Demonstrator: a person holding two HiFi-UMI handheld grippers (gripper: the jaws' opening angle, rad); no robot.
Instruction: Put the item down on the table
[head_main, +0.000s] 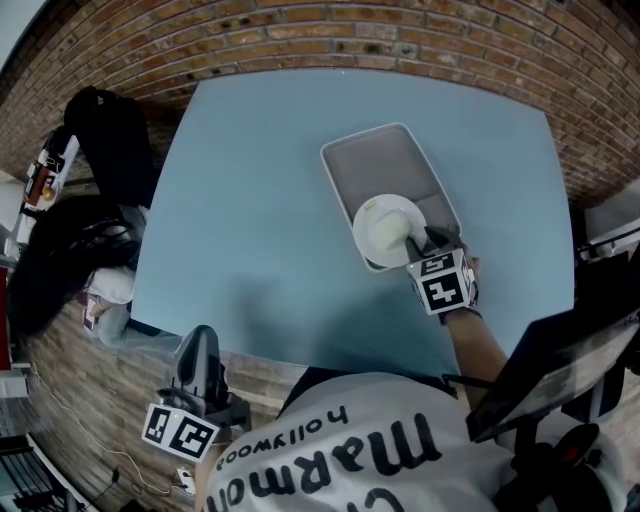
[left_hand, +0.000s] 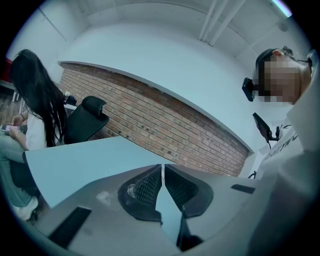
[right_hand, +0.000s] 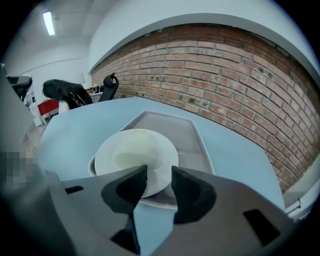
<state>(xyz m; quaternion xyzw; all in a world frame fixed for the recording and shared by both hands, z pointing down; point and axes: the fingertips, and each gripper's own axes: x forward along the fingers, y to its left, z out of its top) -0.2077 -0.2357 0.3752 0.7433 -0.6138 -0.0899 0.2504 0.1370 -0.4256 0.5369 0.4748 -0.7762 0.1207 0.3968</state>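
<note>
- Item: white plate (head_main: 388, 228) (right_hand: 135, 152), shallow, round, with a raised rim. It sits on the near end of a grey tray (head_main: 385, 160) and overhangs the tray's near corner a little.
- Location: the tray lies on the right half of the blue table (head_main: 250, 200), running from mid-table toward the far edge. The bare top to the left of it, toward the near-left corner, is the likely set-down area.
- Handling, as judged: rigid and light, probably glazed or smooth plastic, so slippery at the rim. It may chip if dropped flat or knocked on the tray wall.
- Hold point, as judged: the near rim, one jaw over and one under, well seated so the plate does not tip away.
- Right gripper (head_main: 425, 243) (right_hand: 159, 176): at the plate's near rim. The jaws stand moderately apart, with the rim showing in the gap. No firm pinch is visible, and contact cannot be confirmed.
- Left gripper (head_main: 200, 345) (left_hand: 163, 175): held off the near edge, left of the person's body. The jaws are drawn almost together with nothing between them.
</note>
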